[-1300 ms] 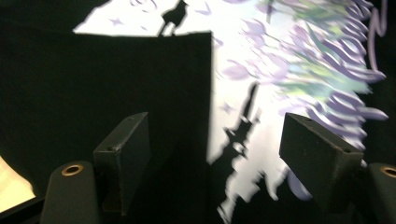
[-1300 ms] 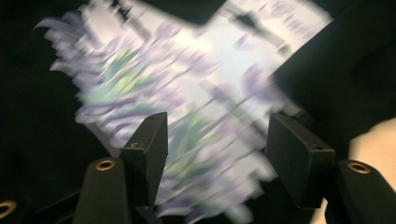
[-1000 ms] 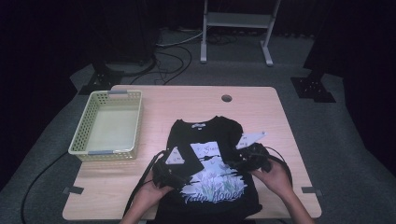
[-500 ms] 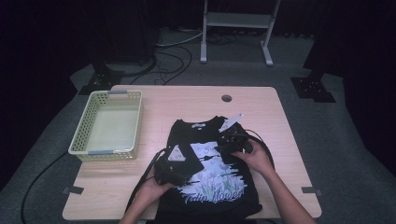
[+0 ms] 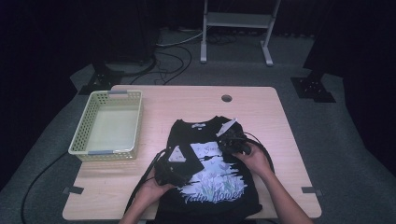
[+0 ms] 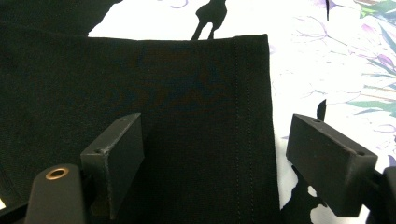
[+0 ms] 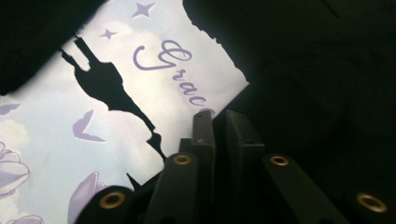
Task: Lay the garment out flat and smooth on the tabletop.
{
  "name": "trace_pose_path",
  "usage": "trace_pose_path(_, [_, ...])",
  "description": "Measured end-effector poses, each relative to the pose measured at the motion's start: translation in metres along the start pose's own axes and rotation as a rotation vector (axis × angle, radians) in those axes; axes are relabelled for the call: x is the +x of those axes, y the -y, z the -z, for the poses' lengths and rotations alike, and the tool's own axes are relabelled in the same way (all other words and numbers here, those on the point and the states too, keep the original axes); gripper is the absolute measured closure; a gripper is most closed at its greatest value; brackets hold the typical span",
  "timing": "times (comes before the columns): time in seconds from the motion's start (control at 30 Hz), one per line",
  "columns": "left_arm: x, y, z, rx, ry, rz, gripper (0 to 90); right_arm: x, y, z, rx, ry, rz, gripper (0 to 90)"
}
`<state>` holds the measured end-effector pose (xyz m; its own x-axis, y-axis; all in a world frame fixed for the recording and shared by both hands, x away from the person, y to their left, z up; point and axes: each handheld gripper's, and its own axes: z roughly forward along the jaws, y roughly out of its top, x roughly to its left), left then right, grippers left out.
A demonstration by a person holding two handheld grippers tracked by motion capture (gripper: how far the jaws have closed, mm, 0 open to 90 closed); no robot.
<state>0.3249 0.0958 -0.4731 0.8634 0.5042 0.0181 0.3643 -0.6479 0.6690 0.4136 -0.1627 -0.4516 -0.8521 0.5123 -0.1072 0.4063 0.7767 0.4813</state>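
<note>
A black T-shirt (image 5: 212,205) with a pale flower print lies flat on the table, neck away from me. My left gripper (image 5: 186,161) rests on its left side. In the left gripper view (image 6: 219,154) the jaws stand open on either side of a folded black sleeve (image 6: 187,93) and its stitched hem. My right gripper (image 5: 220,147) is on the chest of the shirt. In the right gripper view (image 7: 219,121) its jaws have just been closing and now pinch a thin edge of black cloth (image 7: 303,70) beside the purple lettering (image 7: 175,70).
A pale yellow mesh basket (image 5: 79,140) stands at the table's left, with nothing in it. The wooden table (image 5: 187,100) has a round cable hole (image 5: 226,98) near its far edge. Cables trail from both grippers across the shirt. A metal stand (image 5: 236,21) is on the floor behind.
My right hand has moved from the shirt's right side inward and away from me onto the chest. The left hand has stayed where it was.
</note>
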Motion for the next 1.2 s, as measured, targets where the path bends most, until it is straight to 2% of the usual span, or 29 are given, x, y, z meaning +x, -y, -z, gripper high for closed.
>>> trace_pose_path(0.1, [0.000,0.000,0.000,-0.002,-0.002,0.001,18.4,0.000,0.003,0.002,0.004,0.008,-0.021,85.4])
trace_pose_path(0.27, [-0.001,0.000,0.000,0.001,-0.007,0.003,18.4,0.002,0.008,0.010,0.006,0.028,-0.028,85.9])
trace_pose_path(0.57, [-0.001,-0.001,0.000,0.003,-0.014,0.004,18.4,-0.005,0.023,0.039,-0.037,0.068,-0.062,86.0])
trace_pose_path(0.9, [-0.002,-0.002,-0.001,0.010,-0.023,0.005,18.4,-0.018,0.045,0.058,-0.038,0.118,-0.084,86.0])
trace_pose_path(1.2, [-0.002,-0.004,-0.002,0.010,-0.026,0.011,18.4,-0.036,0.074,0.076,-0.057,0.164,-0.155,86.0])
